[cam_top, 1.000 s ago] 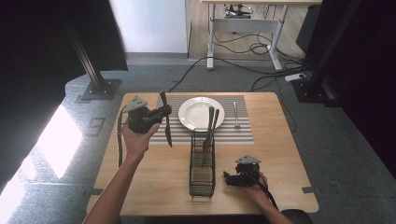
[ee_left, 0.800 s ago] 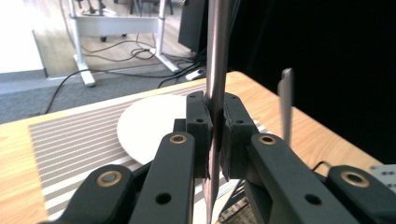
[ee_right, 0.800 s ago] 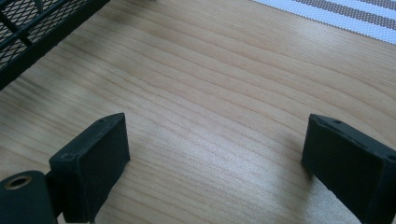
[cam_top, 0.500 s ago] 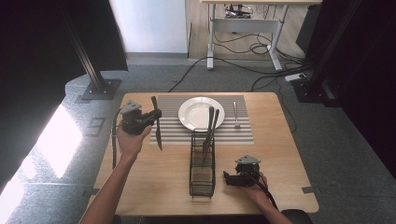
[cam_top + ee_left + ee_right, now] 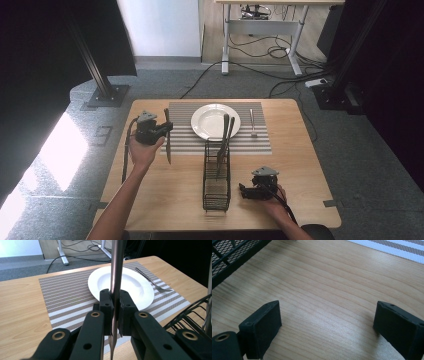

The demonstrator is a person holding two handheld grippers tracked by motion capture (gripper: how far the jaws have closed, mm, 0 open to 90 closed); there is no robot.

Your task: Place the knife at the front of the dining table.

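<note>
Left hand-held gripper (image 5: 162, 131) clamped, right hand-held gripper (image 5: 246, 191) agape

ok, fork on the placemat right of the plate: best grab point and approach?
Grip the fork mid-handle from straight above, jaws across its narrow width. It lies flat on the placemat, apart from the plate; the open right gripper seems better placed.

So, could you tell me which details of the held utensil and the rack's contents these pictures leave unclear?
- Utensil in the left gripper: its upper end is cut off by the top edge of the left gripper view; in the high view it is too small to identify.
- Utensils in the rack: two handles rise out, and their working ends are hidden by the mesh in the high view.
</note>
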